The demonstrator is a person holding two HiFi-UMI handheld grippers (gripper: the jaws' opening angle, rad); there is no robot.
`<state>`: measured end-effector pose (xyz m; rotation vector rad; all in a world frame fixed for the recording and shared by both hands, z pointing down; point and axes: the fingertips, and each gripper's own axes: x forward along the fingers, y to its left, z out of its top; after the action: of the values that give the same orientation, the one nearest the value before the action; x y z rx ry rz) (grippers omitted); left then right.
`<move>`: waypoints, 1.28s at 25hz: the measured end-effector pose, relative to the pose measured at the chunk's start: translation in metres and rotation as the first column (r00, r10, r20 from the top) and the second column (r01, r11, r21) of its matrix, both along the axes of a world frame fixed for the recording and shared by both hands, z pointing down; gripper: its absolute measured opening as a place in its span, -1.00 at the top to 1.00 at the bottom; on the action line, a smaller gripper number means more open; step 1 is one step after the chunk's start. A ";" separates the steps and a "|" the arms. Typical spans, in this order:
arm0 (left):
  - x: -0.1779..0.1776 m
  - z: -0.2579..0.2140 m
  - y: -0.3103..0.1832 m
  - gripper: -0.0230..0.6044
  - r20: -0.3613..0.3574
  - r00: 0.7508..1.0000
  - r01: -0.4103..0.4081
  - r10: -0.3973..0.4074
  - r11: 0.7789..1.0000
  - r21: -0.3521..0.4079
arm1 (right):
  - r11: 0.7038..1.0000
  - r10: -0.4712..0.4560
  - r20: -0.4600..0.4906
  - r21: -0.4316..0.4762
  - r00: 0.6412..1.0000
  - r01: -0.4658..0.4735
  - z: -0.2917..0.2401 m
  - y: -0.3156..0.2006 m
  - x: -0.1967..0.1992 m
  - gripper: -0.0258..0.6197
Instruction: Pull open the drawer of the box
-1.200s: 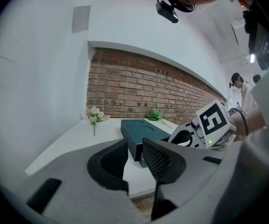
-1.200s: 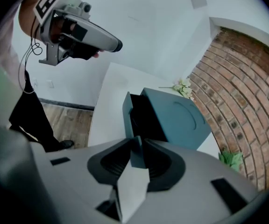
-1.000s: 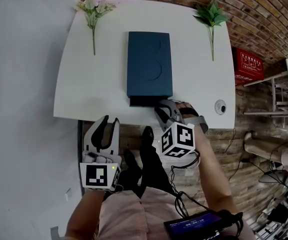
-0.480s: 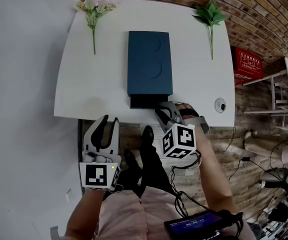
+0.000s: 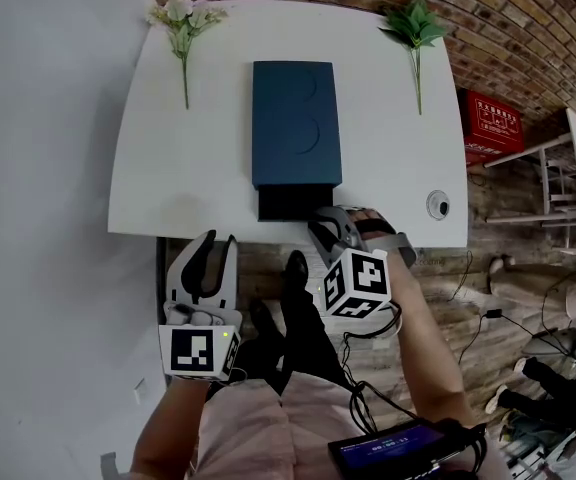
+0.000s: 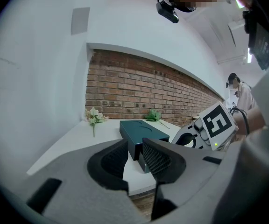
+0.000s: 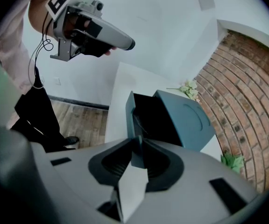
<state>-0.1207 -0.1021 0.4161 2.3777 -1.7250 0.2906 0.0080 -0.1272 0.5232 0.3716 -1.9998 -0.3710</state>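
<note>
A dark teal box [image 5: 296,118] lies in the middle of the white table [image 5: 168,188]. Its drawer [image 5: 290,205] sticks a short way out toward the near edge. My right gripper [image 5: 326,220] is at the drawer's front right corner. In the right gripper view the drawer [image 7: 146,118] shows a dark inside, and the gripper [image 7: 137,149] is shut on the drawer's front edge. My left gripper [image 5: 214,243] hangs below the table's near edge, left of the box, open and holding nothing. In the left gripper view the box [image 6: 141,135] shows beyond the gripper [image 6: 134,155].
White flowers [image 5: 183,13] lie at the far left of the table and a green sprig [image 5: 415,28] at the far right. A small round object [image 5: 437,205] sits near the right front corner. A red box [image 5: 490,126] stands by the brick wall.
Almost nothing: the head view has shifted slightly, and both grippers keep their places.
</note>
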 end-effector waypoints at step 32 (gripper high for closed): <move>0.016 -0.009 0.020 0.59 0.019 1.000 -0.019 0.019 1.000 0.013 | 0.997 -0.065 -0.012 -0.045 0.998 0.064 0.007 0.044 0.010 0.75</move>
<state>-0.1046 -0.0819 0.4069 2.4096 -1.7189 0.3060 0.0175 -0.0831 0.5298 0.2762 -2.0068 -0.3680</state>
